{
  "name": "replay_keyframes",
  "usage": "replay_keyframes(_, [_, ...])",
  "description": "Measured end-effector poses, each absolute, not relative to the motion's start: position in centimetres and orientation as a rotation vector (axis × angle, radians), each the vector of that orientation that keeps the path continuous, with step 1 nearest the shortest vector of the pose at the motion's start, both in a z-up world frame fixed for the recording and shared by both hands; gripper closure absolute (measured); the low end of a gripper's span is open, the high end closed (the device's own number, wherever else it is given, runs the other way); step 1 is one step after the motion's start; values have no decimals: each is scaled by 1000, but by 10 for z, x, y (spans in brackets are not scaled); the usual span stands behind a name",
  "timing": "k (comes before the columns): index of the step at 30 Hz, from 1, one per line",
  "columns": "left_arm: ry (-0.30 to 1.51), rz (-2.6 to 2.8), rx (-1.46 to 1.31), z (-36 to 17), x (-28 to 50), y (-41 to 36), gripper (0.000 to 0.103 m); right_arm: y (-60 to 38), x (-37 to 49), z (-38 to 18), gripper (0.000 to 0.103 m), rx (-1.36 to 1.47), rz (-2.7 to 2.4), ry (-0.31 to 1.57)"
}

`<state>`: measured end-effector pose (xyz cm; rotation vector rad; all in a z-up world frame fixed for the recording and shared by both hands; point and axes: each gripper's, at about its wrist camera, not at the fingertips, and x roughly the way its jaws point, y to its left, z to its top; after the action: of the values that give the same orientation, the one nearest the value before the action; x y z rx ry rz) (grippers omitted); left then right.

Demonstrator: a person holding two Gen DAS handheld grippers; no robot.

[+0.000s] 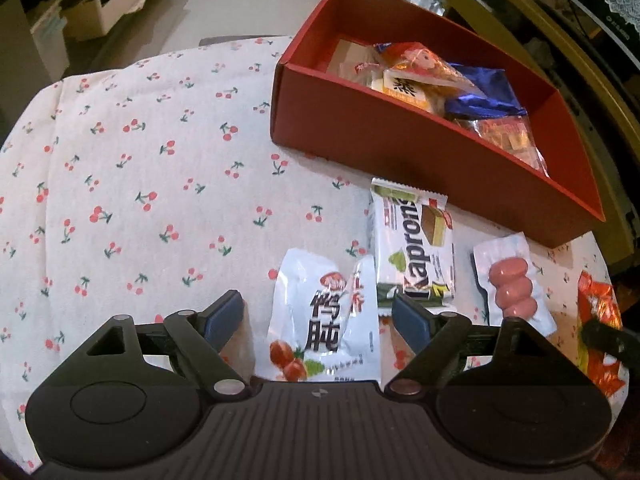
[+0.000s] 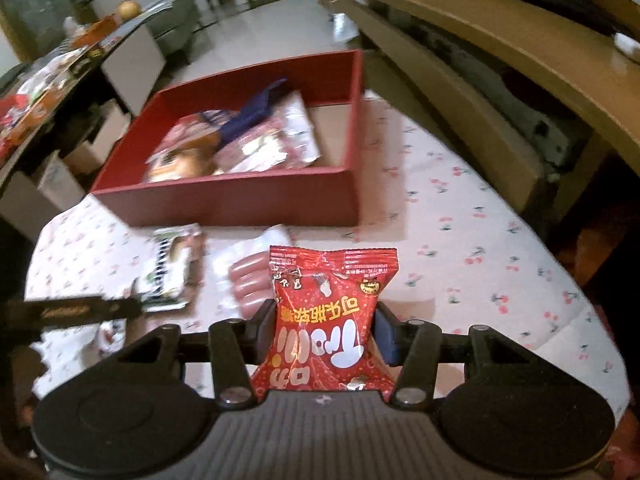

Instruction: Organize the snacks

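Observation:
My right gripper [image 2: 325, 310] is shut on a red candy packet [image 2: 332, 280], lifted off the cloth and held upright in front of the red box [image 2: 224, 200]. The box [image 1: 380, 140] holds several wrapped snacks [image 1: 432, 80]. My left gripper [image 1: 318, 304] stands open low over the table. A white packet with black characters [image 1: 320, 320] lies between its fingers, with gaps on both sides. Just beyond lie a white and green wafer pack [image 1: 412, 248] and a clear pack of pink sausages [image 1: 514, 284]. The sausages [image 2: 248, 280] show partly behind the red packet.
A cherry-print tablecloth [image 1: 140, 160] covers the table, bare on its left half. A wooden desk edge [image 2: 500, 40] runs along the right. Shelves and boxes [image 2: 60, 80] crowd the floor at left. The left gripper's finger [image 2: 80, 310] reaches into the right wrist view.

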<state>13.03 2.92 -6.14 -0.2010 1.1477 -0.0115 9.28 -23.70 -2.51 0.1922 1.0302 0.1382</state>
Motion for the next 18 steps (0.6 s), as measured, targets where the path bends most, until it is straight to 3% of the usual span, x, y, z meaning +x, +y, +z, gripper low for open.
replay_keyframes(3, [1143,3,-175,-62,130,25,21,-234,96,-28,37,190,152,1043])
replay_keyframes(5, [1138,-6,-161,-59,128,23,38,-233,99,-29,37,192,159,1045])
replay_keyframes(6, [1144,-22,-176,-58,127,23,40,-233,100,-28,37,192,163,1045])
replay_keyframes(18, [1167,-64,-164,-52,90,19,41,-226,90,-22,37,184,219,1032])
